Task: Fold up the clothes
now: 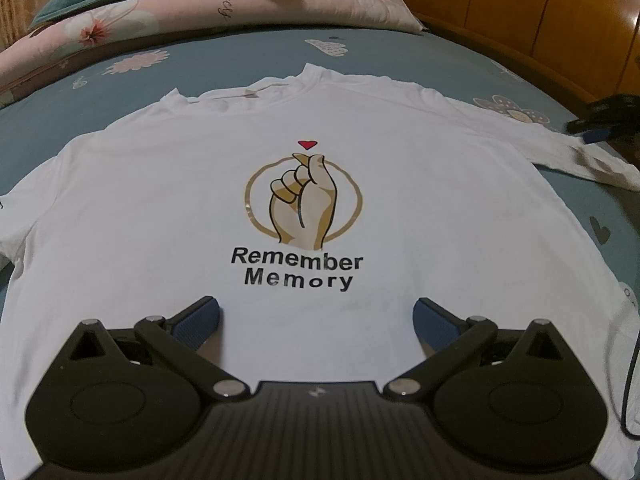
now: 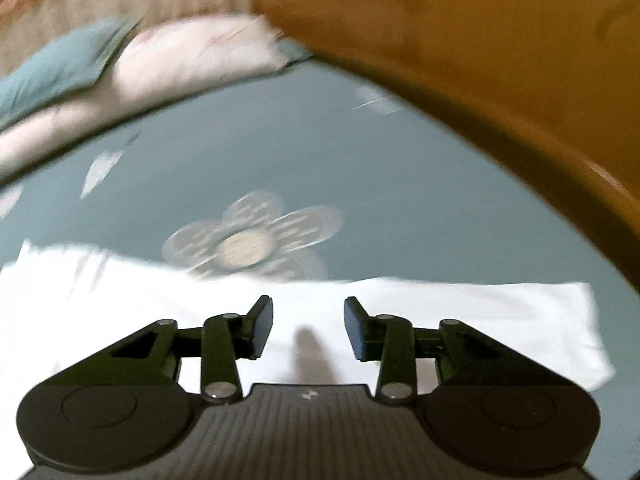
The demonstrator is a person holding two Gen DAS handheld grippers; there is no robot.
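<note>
One white T-shirt [image 1: 160, 208] spread print-up, flat on a blue sheet [image 1: 460, 60], laid out ready for folding. Two grippers: left gripper [image 1: 316, 316] above the lower front, jaws wide, grasping nothing; right gripper [image 2: 309, 320] over the right sleeve [image 2: 500, 312], jaws parted, nothing between, apparently placed to take the sleeve. Two pillows [image 1: 240, 4] stacked at the far end, clear of the work.

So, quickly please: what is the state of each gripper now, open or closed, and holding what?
Left gripper: open, holding nothing, above the white T-shirt.
Right gripper: open, nothing between its fingers, over the shirt's sleeve.
</note>
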